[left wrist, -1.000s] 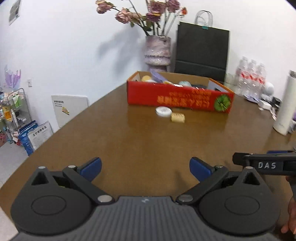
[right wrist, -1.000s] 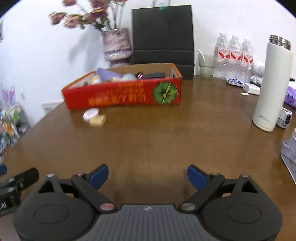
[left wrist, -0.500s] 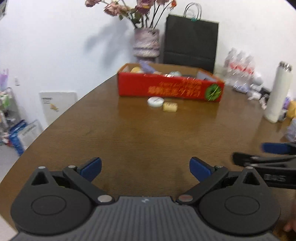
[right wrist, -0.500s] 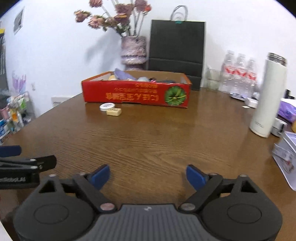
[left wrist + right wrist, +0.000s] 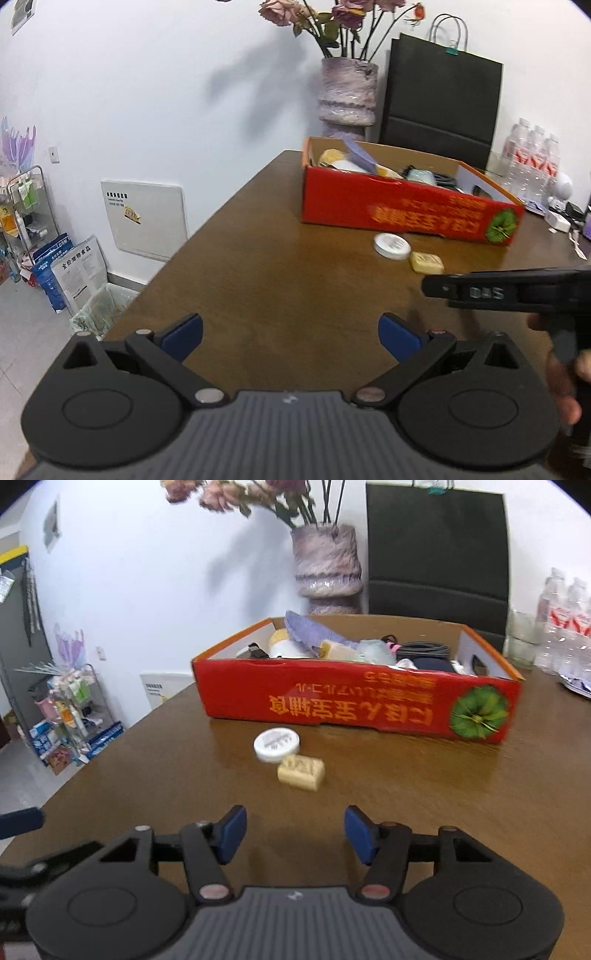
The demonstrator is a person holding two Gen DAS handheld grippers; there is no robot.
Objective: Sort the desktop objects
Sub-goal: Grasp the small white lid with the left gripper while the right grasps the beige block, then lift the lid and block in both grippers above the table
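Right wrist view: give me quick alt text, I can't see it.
The open, empty right gripper hovers over a brown table, aimed at a yellow block and white round tin lying before a red box full of items.

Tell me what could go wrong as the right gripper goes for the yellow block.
The block touches the white lid, so the right gripper's closing fingers may knock the lid away. The red box stands just behind; overshoot could bump it.
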